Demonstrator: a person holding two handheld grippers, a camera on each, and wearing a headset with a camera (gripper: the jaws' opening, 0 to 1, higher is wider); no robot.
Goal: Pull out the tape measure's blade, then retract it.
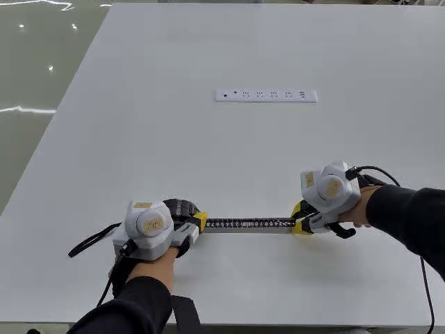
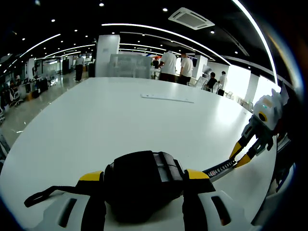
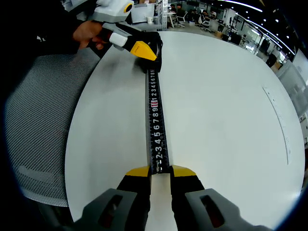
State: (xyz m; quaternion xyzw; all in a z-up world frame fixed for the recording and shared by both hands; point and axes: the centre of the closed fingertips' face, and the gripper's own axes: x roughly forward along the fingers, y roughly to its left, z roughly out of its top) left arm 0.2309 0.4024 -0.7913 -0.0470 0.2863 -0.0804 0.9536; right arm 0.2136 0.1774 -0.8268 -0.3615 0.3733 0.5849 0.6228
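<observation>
White counter (image 1: 208,42) carrying a power strip (image 1: 266,95) at far centre. Near left: tape measure (image 1: 179,207) sitting on the counter, left tongs (image 2: 144,175) clamping its black case. Its blade (image 1: 247,223) stretching rightward, right tongs (image 3: 160,171) pinching the end.

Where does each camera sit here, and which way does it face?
Head view: on the headset, looking down at the table; shows both sleeves, left claw clamping the case, right claw pinching the blade.
Left gripper view: on the left claw, facing across the table past the case to the right claw; own jaws show.
Right gripper view: on the right claw, facing along the blade to the case; own jaws, a hand.
Shared: all three show case and blade.
</observation>
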